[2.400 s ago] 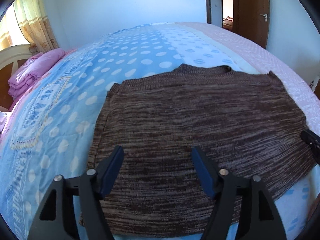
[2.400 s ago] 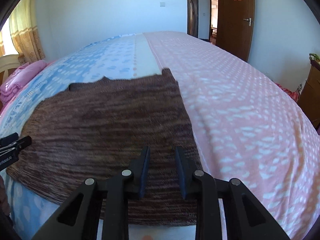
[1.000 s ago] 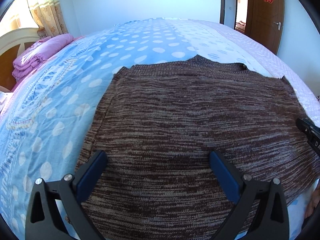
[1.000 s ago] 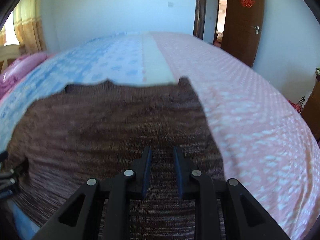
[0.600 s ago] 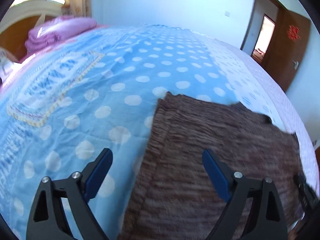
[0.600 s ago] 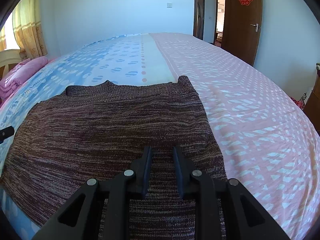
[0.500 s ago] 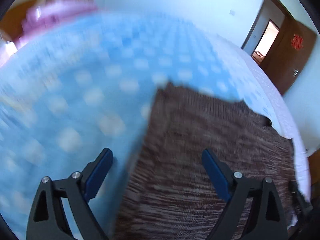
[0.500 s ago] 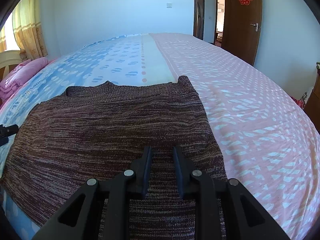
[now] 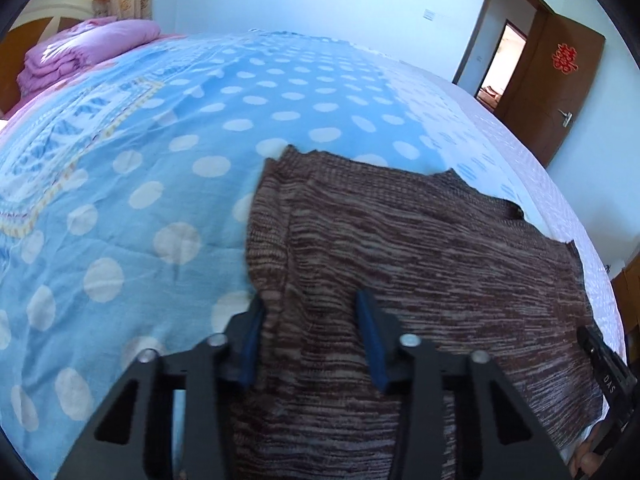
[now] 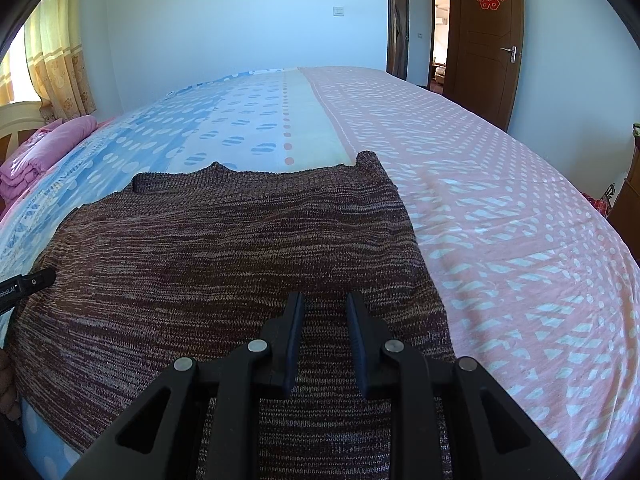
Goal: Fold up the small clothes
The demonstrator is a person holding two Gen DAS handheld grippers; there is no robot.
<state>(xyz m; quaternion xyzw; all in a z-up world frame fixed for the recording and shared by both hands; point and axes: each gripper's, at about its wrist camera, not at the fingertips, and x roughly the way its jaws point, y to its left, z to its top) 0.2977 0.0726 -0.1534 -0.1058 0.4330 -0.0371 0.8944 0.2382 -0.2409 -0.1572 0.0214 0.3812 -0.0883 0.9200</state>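
Note:
A brown knitted sweater (image 9: 420,248) lies flat on the bed, neckline at the far side; it also shows in the right wrist view (image 10: 224,252). My left gripper (image 9: 310,304) sits at the sweater's left edge, jaws partly closed with a raised fold of the knit between them, a gap still showing. My right gripper (image 10: 322,304) hovers low over the sweater's near right part, jaws a narrow gap apart, holding nothing. The right gripper's tip shows at the left view's right edge (image 9: 600,364).
The bed has a blue polka-dot cover (image 9: 140,168) on the left and a pink patterned cover (image 10: 500,208) on the right. Folded pink bedding (image 9: 88,52) lies by the headboard. A brown door (image 10: 486,40) stands at the far right.
My left gripper swung to the sweater's left edge and its jaws narrowed from wide open around a fold of the knit. The right gripper has barely moved.

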